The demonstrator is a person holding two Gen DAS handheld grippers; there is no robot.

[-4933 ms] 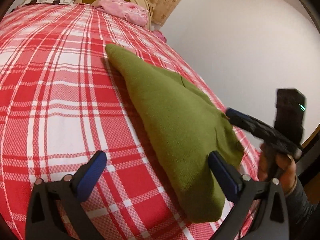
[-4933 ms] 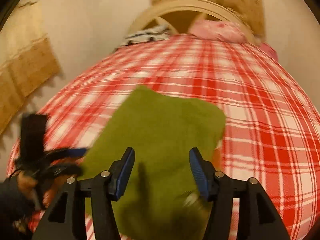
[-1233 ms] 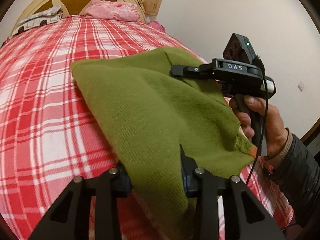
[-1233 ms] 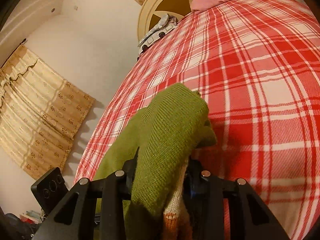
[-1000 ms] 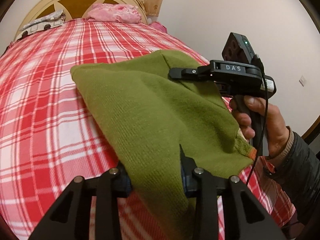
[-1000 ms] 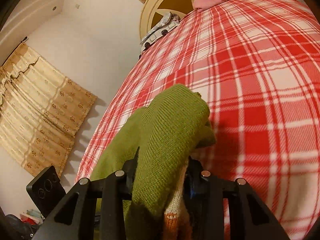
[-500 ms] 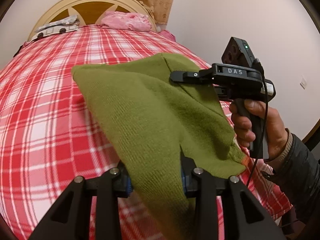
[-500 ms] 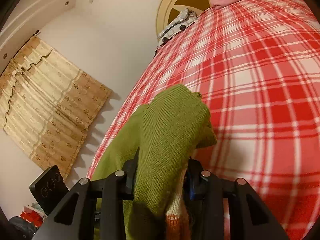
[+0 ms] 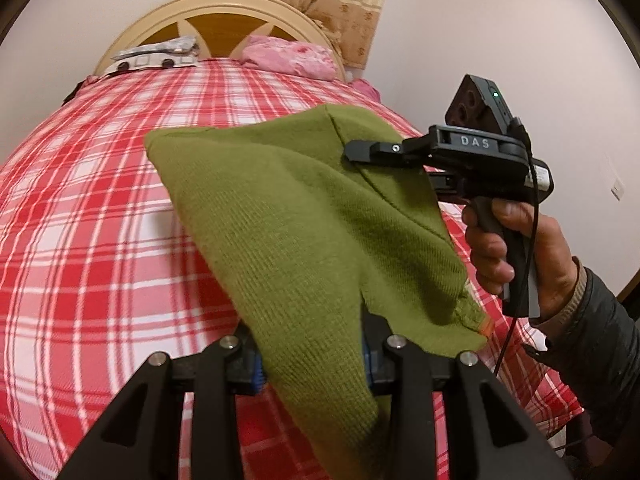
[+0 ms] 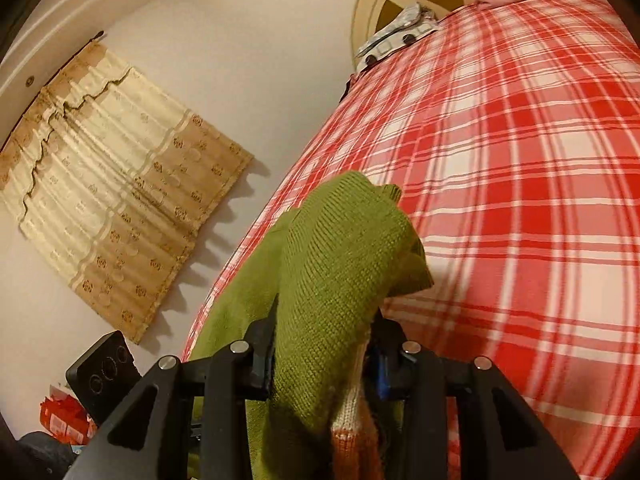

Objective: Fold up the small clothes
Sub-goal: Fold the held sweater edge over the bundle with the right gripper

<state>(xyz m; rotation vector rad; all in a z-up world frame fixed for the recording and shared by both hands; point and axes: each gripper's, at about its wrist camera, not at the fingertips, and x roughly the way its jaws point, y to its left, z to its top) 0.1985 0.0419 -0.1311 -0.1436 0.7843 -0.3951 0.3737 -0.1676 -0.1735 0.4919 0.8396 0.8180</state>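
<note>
While my left gripper (image 9: 312, 354) and right gripper (image 10: 326, 354) each clamp the green knit (image 9: 304, 216), it hangs above the plaid bed (image 9: 80, 248); bare plaid toward 11 o'clock, bed edge at 4 o'clock.

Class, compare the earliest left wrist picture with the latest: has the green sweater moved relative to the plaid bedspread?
Yes. The sweater is up off the bedspread, gripped by both grippers.
</note>
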